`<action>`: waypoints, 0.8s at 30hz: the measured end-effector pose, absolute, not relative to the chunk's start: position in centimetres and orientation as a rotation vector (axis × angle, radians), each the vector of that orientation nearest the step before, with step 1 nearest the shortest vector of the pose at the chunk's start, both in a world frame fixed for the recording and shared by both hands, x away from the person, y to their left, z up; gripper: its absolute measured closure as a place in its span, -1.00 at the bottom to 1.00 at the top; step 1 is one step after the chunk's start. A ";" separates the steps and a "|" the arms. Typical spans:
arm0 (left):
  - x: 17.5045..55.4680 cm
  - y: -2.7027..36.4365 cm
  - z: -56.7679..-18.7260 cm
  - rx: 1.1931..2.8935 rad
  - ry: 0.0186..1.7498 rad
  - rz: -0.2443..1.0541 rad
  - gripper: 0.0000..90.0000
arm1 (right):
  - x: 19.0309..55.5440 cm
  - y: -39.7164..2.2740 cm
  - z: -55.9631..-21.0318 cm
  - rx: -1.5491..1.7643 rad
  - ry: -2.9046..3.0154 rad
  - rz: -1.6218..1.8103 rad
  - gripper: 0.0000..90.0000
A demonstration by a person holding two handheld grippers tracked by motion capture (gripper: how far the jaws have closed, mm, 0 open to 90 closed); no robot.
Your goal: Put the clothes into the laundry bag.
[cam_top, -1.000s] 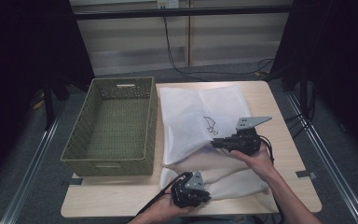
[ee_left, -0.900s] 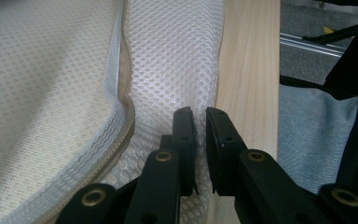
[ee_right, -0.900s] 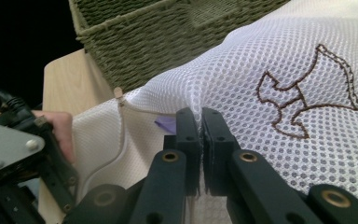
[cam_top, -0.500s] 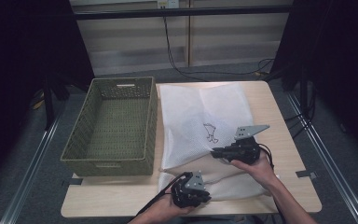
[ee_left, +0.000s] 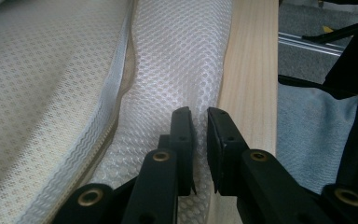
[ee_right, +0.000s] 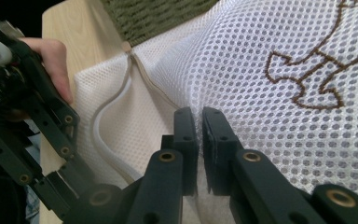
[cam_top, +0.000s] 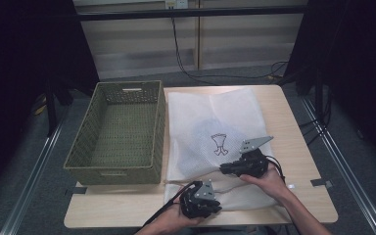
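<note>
A white mesh bag [cam_top: 210,112] with a brown embroidered emblem [cam_top: 219,143] lies spread over the wooden table [cam_top: 293,147]. My left gripper [cam_top: 214,201] sits at the bag's near edge, shut on a fold of mesh [ee_left: 177,60] beside the zipper seam [ee_left: 116,88]. My right gripper [cam_top: 223,169] points left, just below the emblem [ee_right: 307,79]. It is shut on the bag's top layer [ee_right: 261,42] close to the zipper [ee_right: 149,79]. The other gripper and a hand [ee_right: 51,60] show at the left of the right gripper view.
A green woven basket [cam_top: 115,169] stands left of the bag, touching its edge, with nothing inside. Bare wood runs along the table's right side and its front edge [ee_left: 251,70]. Dark stands and cables surround the table.
My right gripper has come down the table toward the person, drawing the bag's top layer with it. The left gripper has stayed where it was.
</note>
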State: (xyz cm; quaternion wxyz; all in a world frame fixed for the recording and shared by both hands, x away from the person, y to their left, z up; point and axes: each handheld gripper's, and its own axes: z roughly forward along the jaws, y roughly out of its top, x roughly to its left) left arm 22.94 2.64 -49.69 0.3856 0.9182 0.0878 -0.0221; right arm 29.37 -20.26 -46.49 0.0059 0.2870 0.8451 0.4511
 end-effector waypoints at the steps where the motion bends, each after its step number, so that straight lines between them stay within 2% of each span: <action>1: 23.0 2.7 -49.6 2.347 0.224 -0.051 0.80 | 29.4 -20.3 -46.5 0.902 2.650 1.408 0.91; 12: 23.1 2.7 -49.5 2.358 0.223 -0.066 0.81 | 28.9 -20.4 -47.6 0.913 2.687 1.365 0.82; 24: 23.2 2.5 -49.7 2.334 0.232 -0.078 0.75 | 28.5 -20.3 -48.8 0.922 2.743 1.335 0.92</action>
